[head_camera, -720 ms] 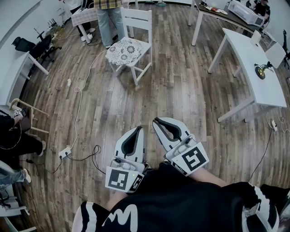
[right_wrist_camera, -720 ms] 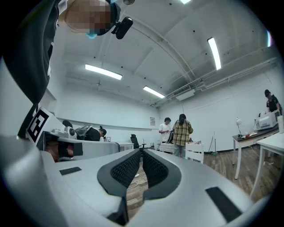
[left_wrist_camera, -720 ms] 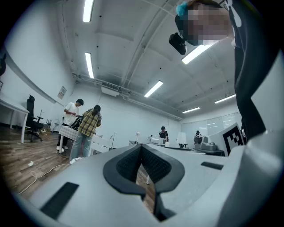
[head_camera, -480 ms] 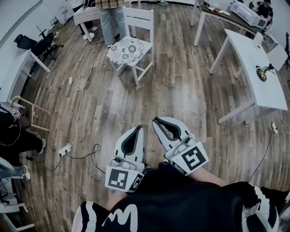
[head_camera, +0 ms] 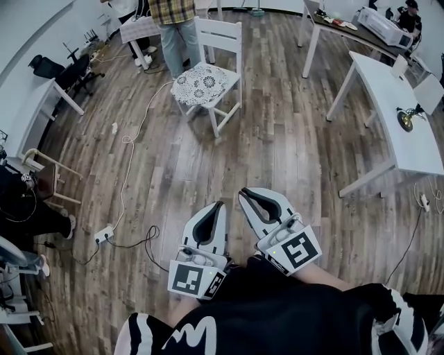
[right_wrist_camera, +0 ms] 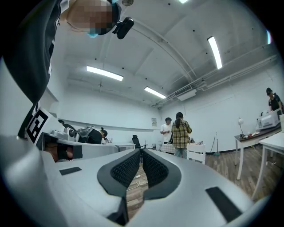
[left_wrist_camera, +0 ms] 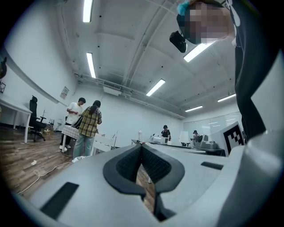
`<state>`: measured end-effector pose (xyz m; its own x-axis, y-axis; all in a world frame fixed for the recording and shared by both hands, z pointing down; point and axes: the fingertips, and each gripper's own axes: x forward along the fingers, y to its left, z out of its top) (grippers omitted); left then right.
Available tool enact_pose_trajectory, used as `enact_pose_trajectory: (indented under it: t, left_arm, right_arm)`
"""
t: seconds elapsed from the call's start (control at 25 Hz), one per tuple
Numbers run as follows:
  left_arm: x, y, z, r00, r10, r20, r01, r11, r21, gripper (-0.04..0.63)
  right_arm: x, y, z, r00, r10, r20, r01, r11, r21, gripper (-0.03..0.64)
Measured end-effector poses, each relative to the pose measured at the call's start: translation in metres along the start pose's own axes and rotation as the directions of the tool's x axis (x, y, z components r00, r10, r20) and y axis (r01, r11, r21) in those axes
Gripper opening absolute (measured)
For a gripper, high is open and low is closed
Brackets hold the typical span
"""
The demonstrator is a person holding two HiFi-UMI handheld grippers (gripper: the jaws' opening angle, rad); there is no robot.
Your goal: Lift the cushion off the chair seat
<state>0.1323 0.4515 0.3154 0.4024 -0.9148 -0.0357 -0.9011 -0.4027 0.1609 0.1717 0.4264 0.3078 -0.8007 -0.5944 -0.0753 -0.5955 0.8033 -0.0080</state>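
Note:
A white wooden chair stands far ahead on the plank floor. A round white lace-patterned cushion lies on its seat. Both grippers are held close to my body, far short of the chair, pointing level toward it. My left gripper is shut with nothing in it, its dark pads meeting at the tip. My right gripper is beside it, also shut and empty. The chair's back shows small in the right gripper view, behind the jaws.
A person in a plaid shirt stands just behind the chair. White tables line the right side. A cable with a power strip lies on the floor at left, near a seated person.
The chair and cushion have slid slightly right and down in the head view. Both grippers sit a little lower in the frame, still side by side and shut.

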Motion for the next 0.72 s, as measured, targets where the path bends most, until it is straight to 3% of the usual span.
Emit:
enact_pose_trajectory:
  t: [0.36,0.72]
  left_arm:
    - [-0.021,0.013,0.000,0.999,-0.038,-0.008,0.038,0.999,-0.008,0.002]
    - [-0.059,0.057,-0.006,0.999,-0.053,-0.012,0.053,0.998,-0.018,0.002]
  right_arm:
    - [0.009,0.021,0.006,0.998,-0.045,0.037,0.045,0.999,0.017,0.037]
    - [0.037,0.063,-0.006,0.996,-0.081,0.037,0.080,0.997,0.021,0.037]
